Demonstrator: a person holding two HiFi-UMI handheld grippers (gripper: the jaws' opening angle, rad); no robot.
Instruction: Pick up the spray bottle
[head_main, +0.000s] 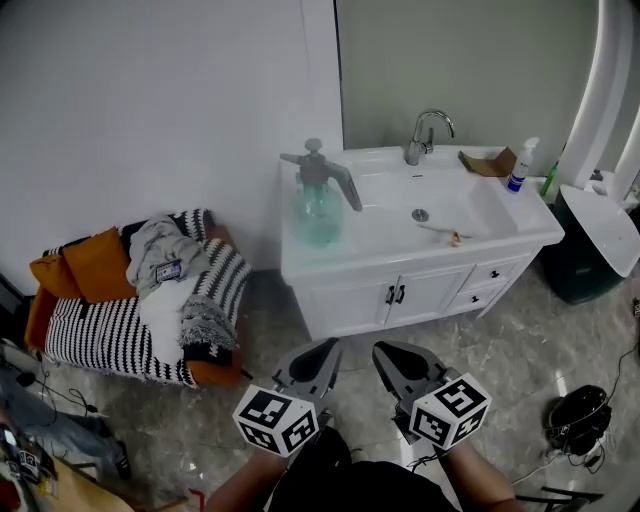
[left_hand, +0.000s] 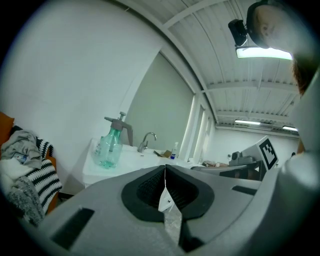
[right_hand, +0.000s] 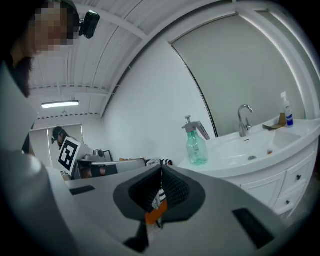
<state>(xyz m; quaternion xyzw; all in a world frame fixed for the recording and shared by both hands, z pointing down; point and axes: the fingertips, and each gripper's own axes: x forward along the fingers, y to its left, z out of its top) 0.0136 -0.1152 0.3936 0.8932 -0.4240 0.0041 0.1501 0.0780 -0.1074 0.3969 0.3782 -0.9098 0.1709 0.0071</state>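
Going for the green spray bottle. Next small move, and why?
Probably move the left gripper forward toward the green spray bottle and open its jaws: they are shut and empty, and the bottle stands ahead at the left corner of the vanity.

White wall (head_main: 150, 100) on left, grey-green panel (head_main: 450, 60) behind white vanity desk (head_main: 400, 262) with chrome faucet (head_main: 425, 135), grey marble-look floor (head_main: 540, 340), black-and-white striped sofa (head_main: 95, 340) with orange cushions (head_main: 100, 262) and heaped clothes (head_main: 165, 255) against wall, white slatted ceiling (left_hand: 210, 30), lit strip light (left_hand: 263, 53).
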